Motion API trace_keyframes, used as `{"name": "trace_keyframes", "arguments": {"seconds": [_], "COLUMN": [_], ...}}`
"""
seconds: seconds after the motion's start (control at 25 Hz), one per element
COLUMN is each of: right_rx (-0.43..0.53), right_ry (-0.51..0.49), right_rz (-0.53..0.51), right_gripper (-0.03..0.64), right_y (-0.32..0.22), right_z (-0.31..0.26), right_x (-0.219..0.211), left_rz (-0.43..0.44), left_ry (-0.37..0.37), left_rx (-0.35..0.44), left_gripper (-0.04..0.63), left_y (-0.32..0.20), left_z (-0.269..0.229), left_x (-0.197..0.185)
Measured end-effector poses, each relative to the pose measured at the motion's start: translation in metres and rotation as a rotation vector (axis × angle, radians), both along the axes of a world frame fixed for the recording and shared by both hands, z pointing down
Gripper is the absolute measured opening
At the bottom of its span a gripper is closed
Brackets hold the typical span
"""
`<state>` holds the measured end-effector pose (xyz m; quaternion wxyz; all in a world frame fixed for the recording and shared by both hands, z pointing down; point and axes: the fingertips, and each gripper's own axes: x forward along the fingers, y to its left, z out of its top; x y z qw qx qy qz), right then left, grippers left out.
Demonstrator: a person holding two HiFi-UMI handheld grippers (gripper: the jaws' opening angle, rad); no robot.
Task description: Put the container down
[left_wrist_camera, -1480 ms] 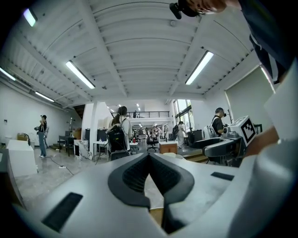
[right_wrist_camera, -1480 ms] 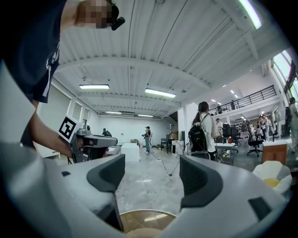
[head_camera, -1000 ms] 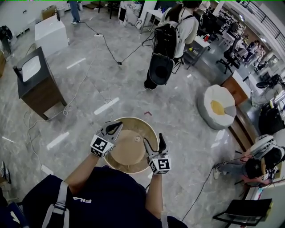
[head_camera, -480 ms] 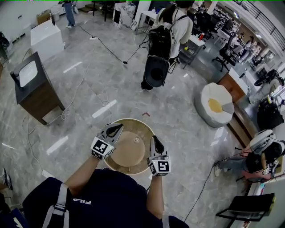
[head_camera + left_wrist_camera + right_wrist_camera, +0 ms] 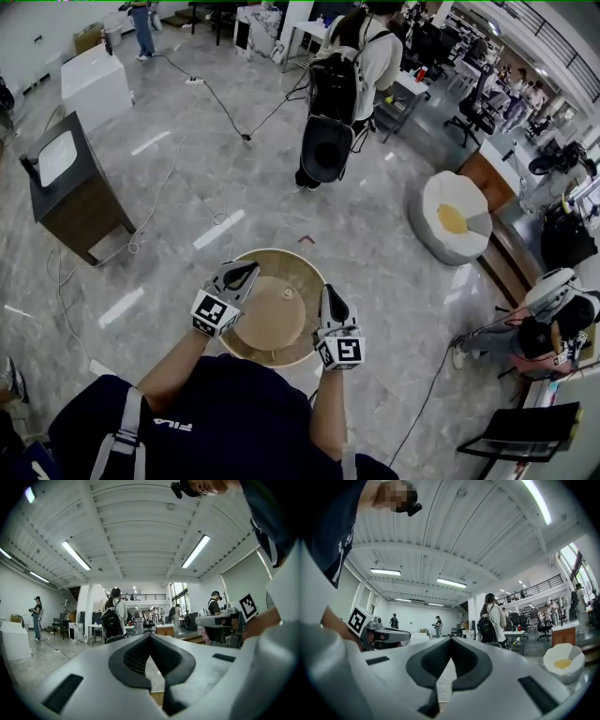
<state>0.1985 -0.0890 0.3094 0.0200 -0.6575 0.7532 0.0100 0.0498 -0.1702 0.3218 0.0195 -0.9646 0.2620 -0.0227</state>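
Because the round container (image 5: 274,323), low in the middle of the frame, looks a bit smaller than a moment ago, I think it is sinking toward the floor (image 5: 375,248). Both the left gripper (image 5: 244,271) and the right gripper (image 5: 328,295) have their fingers squeezed tight on its rim.

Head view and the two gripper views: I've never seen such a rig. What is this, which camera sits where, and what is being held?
There is no robot here: a person carries a hand-held two-jaw tool in each hand. The head view looks down from a camera on their head. The other two cameras ride on the tools and look along the jaws. The left gripper and right gripper pinch opposite sides of a round tan container, carried above the marble floor. A person with a backpack stands ahead.
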Motion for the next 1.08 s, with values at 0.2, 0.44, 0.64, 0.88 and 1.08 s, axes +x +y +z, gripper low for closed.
{"name": "trace_keyframes", "arguments": {"seconds": [0.2,0.44,0.64,0.88,1.08], "right_rx": [-0.016,-0.007,-0.016,-0.025,-0.046], "right_ry": [0.014,0.010,0.059,0.053,0.059], "right_rz": [0.022,0.022,0.016,0.029,0.044], "right_gripper": [0.028,0.028,0.028,0.028,0.028], "right_y": [0.003,0.005,0.007,0.008,0.013], "right_z": [0.008,0.006,0.000,0.001,0.002], "right_x": [0.003,0.007,0.002,0.007,0.006], "left_rz": [0.002,-0.001,0.006,0.006,0.002], "left_ry": [-0.001,-0.005,-0.002,-0.006,0.003], "left_rx": [-0.003,-0.006,-0.003,-0.008,-0.019], "left_gripper": [0.025,0.025,0.025,0.025,0.025], "left_y": [0.001,0.002,0.005,0.004,0.007], "left_z": [0.005,0.008,0.004,0.008,0.003], "left_x": [0.001,0.003,0.005,0.006,0.000]}}
